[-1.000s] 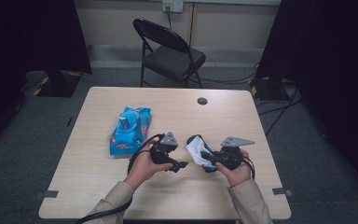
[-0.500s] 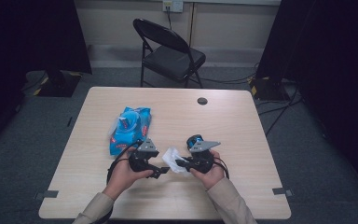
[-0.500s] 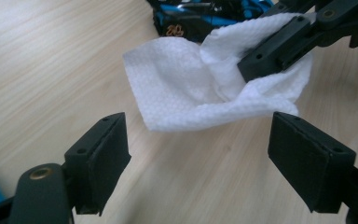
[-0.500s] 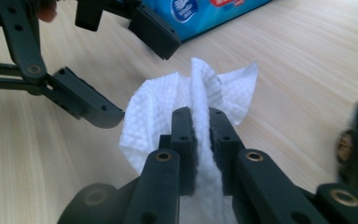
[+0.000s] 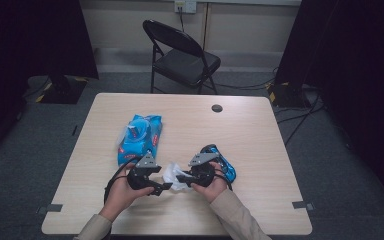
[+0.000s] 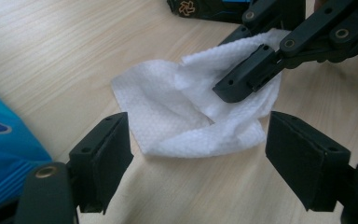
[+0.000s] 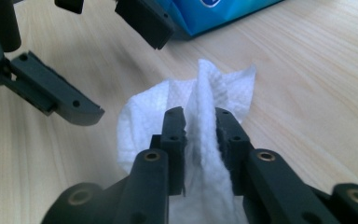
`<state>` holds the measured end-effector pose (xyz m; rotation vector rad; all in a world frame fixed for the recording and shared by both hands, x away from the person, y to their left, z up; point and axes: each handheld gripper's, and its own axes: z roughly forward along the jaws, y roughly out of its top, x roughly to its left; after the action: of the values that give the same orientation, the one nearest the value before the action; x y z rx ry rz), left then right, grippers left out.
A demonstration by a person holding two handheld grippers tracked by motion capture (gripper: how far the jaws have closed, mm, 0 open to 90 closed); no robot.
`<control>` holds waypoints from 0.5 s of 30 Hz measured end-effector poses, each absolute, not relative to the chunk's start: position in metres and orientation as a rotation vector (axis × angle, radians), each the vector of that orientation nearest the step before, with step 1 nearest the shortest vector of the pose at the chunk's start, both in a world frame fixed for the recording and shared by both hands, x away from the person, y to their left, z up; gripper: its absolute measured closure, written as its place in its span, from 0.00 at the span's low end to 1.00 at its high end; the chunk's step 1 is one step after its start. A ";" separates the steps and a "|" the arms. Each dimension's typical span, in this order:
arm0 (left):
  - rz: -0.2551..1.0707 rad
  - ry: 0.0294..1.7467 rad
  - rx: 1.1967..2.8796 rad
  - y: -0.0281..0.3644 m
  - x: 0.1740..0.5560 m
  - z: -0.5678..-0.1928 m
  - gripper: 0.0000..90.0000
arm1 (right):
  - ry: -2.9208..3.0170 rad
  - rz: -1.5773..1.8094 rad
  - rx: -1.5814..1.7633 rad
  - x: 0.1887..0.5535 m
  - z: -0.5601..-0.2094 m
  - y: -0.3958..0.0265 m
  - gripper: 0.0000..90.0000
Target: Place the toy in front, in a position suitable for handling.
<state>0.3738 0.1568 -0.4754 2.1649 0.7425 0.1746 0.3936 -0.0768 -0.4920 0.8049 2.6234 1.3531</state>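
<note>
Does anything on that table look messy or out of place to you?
Only the white wipe: it lies crumpled and bunched on the table, with a fold caught between the right claw's jaws, which have just been opening. The left claw stands open around it. The blue wipes pack lies flat, slightly askew. Nothing looks spilled or damaged.

Embossed paper wipe (image 6: pixel 186 116) (matt) on wood-grain table (image 6: pixel 51 56)

Bare table (image 5: pixel 260 135) rightward; blue wipes pack (image 5: pixel 140 137) leftward.

Both claws (hand-held) meet at white wipe (image 5: pixel 171 175).
</note>
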 end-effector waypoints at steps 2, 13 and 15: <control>0.179 0.742 2.169 0.157 0.374 -0.476 0.25 | 2.624 1.357 0.802 0.395 -0.491 -0.075 0.80; 0.162 0.714 2.156 0.142 0.377 -0.477 0.25 | 2.551 1.380 0.868 0.401 -0.470 -0.091 0.43; 0.158 0.712 2.155 0.139 0.378 -0.477 0.25 | 2.506 1.386 0.863 0.402 -0.462 -0.098 0.39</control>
<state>0.3776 0.1388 -0.4768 2.1550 0.7116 0.1581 0.4020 -0.0976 -0.4619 0.8632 2.5063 1.3861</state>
